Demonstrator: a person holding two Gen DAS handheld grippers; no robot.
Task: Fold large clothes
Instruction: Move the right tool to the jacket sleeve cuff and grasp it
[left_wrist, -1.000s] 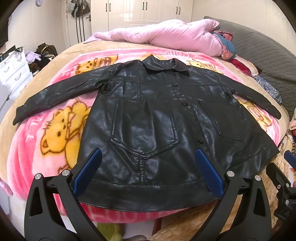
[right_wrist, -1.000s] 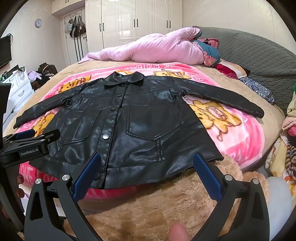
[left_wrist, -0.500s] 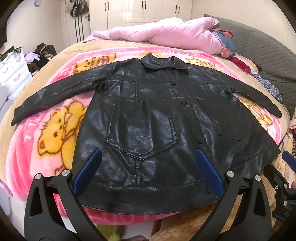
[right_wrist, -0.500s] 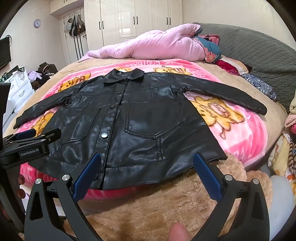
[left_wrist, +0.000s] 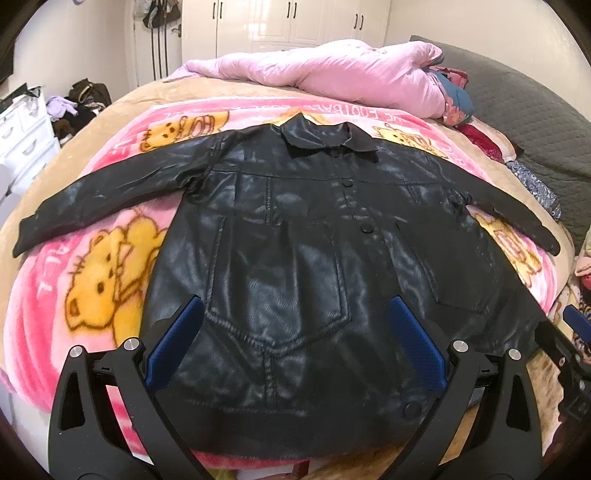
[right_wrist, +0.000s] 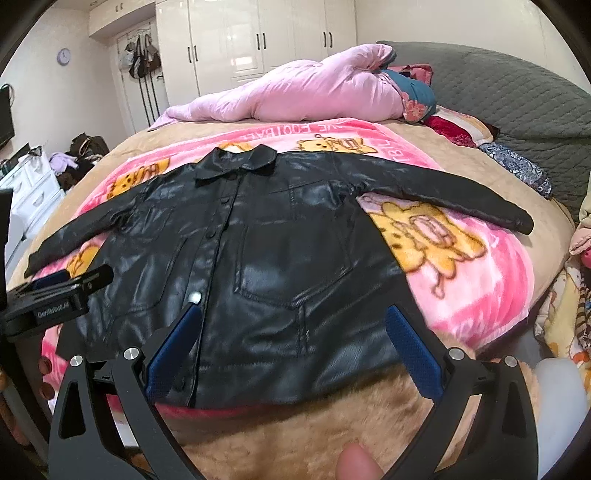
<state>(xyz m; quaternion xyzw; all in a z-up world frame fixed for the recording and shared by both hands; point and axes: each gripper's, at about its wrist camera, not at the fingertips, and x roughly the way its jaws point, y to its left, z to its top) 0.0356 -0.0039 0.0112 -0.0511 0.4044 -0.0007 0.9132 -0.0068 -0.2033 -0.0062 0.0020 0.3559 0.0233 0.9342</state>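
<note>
Black leather-look jacket (left_wrist: 295, 258) lies face up and buttoned, filling the centre of both views, on a pink cartoon blanket (left_wrist: 92, 295) spread over the bed. Collar (left_wrist: 325, 134) toward the top of the frame, hem toward the bottom edge, both sleeves stretched out to the left and right: laid flat this way, probably so the sleeves and sides can be folded in cleanly. Left gripper (left_wrist: 295, 339), bottom centre of its view, fingers spread wide and holding nothing, framing the lower left pocket above the hem. Right gripper (right_wrist: 293, 341) likewise spread and empty, over the hem's right half, above a tan plush cover (right_wrist: 314, 424) at the bed's near edge. Each gripper sits at its own half of the hem, likely lining up for a first grasp; no fold made yet. Pink quilt (right_wrist: 295, 92) bundled at the upper centre, well apart from the jacket, so the working area stays free.
</note>
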